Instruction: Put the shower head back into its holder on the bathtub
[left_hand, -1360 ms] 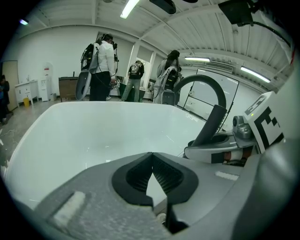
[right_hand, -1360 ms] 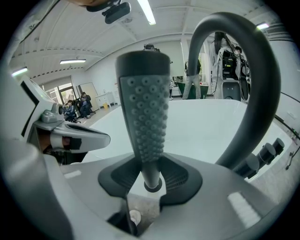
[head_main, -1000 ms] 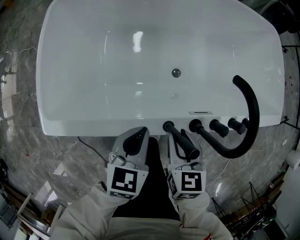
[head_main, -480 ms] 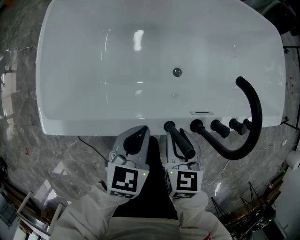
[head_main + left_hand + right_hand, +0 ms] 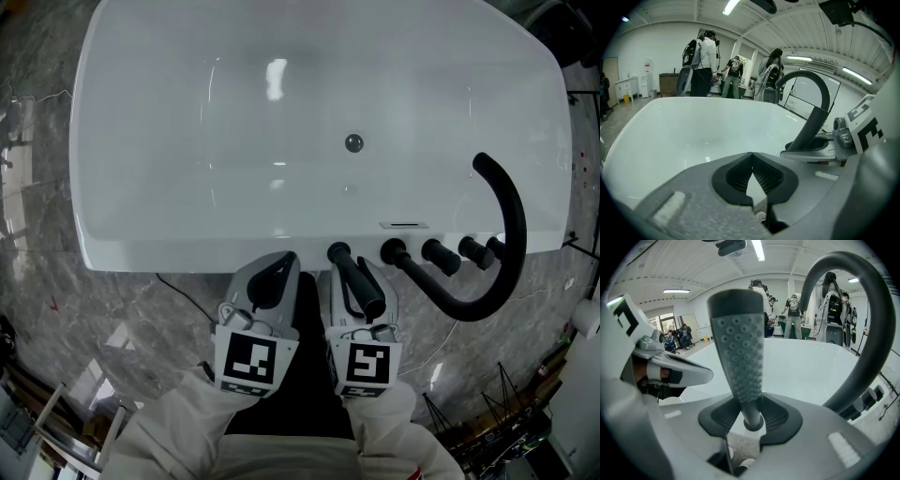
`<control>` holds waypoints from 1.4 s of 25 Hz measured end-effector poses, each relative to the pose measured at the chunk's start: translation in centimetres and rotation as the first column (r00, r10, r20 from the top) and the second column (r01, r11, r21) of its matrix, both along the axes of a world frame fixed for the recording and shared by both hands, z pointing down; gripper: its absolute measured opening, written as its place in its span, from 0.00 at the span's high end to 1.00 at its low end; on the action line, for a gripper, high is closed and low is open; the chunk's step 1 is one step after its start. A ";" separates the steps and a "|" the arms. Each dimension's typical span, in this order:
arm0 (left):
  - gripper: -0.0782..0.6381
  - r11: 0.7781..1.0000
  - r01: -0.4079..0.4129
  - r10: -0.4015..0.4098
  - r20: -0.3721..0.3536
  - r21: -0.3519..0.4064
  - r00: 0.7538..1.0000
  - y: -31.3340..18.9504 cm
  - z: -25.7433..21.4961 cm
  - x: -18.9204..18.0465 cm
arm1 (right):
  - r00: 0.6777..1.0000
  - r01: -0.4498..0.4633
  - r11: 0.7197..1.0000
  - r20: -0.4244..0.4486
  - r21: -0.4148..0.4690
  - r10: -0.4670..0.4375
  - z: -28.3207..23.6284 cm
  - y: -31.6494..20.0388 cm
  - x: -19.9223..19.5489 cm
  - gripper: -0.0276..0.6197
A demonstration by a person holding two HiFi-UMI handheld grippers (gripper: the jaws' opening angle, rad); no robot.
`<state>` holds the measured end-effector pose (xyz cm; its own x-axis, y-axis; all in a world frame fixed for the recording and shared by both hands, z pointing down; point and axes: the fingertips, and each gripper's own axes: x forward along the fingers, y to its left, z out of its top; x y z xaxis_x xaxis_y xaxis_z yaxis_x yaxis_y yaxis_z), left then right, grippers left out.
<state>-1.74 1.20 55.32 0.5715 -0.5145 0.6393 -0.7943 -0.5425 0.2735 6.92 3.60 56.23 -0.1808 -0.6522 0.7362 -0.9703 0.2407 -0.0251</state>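
The black stick-shaped shower head point(image 5: 363, 284) leans up from its round black holder point(image 5: 337, 251) on the near rim of the white bathtub point(image 5: 187, 251). My right gripper point(image 5: 353, 278) is shut on its narrow lower neck. In the right gripper view the nozzle-dotted shower head point(image 5: 739, 352) rises between the pads, with a black ring just under the right gripper point(image 5: 749, 414). My left gripper point(image 5: 279, 264) hovers beside it at the rim, shut and empty. The left gripper point(image 5: 751, 161) shows its pads touching at the tips.
A tall curved black spout point(image 5: 506, 234) and several black knobs point(image 5: 438, 256) line the rim to the right. The drain point(image 5: 353, 143) sits in the tub floor. A thin cable point(image 5: 183, 295) lies on the marble floor. People point(image 5: 705, 61) stand beyond the tub.
The upper end of the shower head has swung a little to the left with my right gripper, which rolled slightly. The left gripper has not moved.
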 end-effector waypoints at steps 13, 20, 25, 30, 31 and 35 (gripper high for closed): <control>0.89 1.000 -0.002 0.002 -0.001 -0.010 1.000 0.1 0.5 0.2 | 0.999 0.026 1.000 -0.037 0.015 -0.026 -0.1 -0.1 -0.6 0.74; 0.89 1.000 -0.007 0.007 -0.002 -0.016 1.000 0.2 0.8 0.1 | 0.996 0.055 0.998 -0.077 0.033 -0.053 0.1 0.0 -0.5 0.74; 0.89 1.000 -0.008 0.008 -0.002 -0.021 1.000 0.3 1.1 0.2 | 0.993 0.065 0.997 -0.106 0.041 -0.060 0.4 0.0 -0.5 0.74; 0.89 1.000 -0.011 0.011 -0.003 -0.021 1.000 0.5 1.0 -0.1 | 1.000 -0.021 0.999 -0.021 0.026 0.021 0.4 0.0 -0.3 0.74; 0.89 1.000 -0.008 0.008 -0.006 -0.027 1.000 0.5 1.0 -0.3 | 0.998 -0.058 0.998 0.019 0.013 0.058 0.6 0.1 -0.1 0.74; 0.89 0.999 0.005 -0.006 -0.007 -0.035 1.000 0.2 1.1 -1.3 | 0.993 -0.106 0.994 0.055 -0.036 0.108 1.6 0.4 0.4 0.68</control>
<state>-3.08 1.44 56.42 0.5736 -0.4948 0.6528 -0.7951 -0.5281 0.2984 7.36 3.99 57.85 -0.1532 -0.6454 0.7483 -0.9872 0.1336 -0.0868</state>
